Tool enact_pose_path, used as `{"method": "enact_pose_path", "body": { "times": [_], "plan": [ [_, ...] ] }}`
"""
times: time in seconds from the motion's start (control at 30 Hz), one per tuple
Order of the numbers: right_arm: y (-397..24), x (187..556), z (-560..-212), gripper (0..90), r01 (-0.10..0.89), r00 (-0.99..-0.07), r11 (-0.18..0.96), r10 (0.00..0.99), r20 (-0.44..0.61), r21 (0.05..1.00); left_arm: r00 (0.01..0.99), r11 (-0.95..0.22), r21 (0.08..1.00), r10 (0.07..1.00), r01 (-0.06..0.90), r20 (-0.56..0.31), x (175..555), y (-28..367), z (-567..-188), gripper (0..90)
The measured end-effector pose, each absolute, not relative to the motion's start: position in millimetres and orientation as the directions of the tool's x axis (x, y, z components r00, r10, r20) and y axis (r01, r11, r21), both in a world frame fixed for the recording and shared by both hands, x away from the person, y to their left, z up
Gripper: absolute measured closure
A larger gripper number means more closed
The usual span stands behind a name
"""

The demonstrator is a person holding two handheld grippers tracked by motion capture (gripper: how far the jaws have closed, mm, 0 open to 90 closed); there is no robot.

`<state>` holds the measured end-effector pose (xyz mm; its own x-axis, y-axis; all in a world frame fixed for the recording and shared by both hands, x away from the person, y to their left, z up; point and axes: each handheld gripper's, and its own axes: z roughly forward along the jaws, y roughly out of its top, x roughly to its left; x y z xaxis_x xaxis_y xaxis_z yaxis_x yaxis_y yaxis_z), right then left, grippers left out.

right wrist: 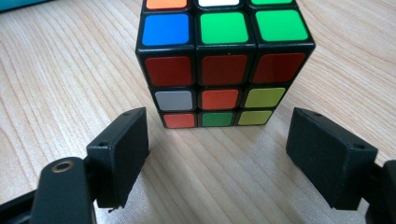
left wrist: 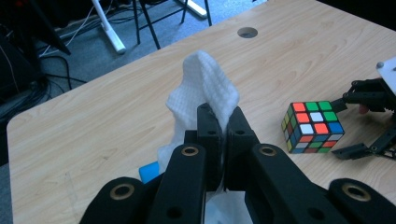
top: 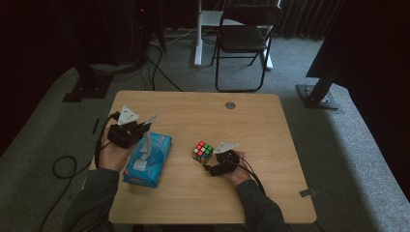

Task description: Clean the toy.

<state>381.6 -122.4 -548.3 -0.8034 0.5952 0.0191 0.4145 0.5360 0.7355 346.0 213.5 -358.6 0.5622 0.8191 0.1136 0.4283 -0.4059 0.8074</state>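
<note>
The left gripper (left wrist: pixel 223 122) has its two jaws pressed together on a white wet wipe (left wrist: pixel 205 84). The sheet stands up above the fingertips in a soft peak, and its lower part goes down between the jaws toward the pack under them. In the high view this gripper (top: pixel 145 126) is above the top end of the blue wet wipe pack (top: pixel 149 160), which lies flat near the left edge of the table (top: pixel 203 203), and the wipe (top: pixel 145 146) hangs as a pale strip from the jaws down to the pack's opening.

The right gripper (right wrist: pixel 217 154) has its jaws wide apart and holds nothing. A Rubik's cube (right wrist: pixel 219 60) stands on the wood just in front of the two fingertips. It is not between them, and the pads do not touch it. In the high view the cube (top: pixel 202 151) is near the middle of the table, just beside the right gripper (top: pixel 211 163).

I count one wipe pulled out, one pack, one cube and two grippers.

A round cable hole (top: pixel 230 105) is in the table near the far edge. Behind the table a black folding chair (top: pixel 245 38) stands on the grey carpet, and cables lie on the floor at the left. Nothing stands between the pack and the cube.
</note>
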Motion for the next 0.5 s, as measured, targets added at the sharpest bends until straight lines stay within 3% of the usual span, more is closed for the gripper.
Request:
{"method": "enact_pose_path", "body": {
  "times": [0.5],
  "plan": [
    [-122.4,381.7,-548.3,20.6,0.414,-0.804,0.536,0.595,0.019,0.736,0.594,-0.412,0.814,0.797,0.408,0.106,355.6,193.2,-356.1,88.0]
  ]
}}
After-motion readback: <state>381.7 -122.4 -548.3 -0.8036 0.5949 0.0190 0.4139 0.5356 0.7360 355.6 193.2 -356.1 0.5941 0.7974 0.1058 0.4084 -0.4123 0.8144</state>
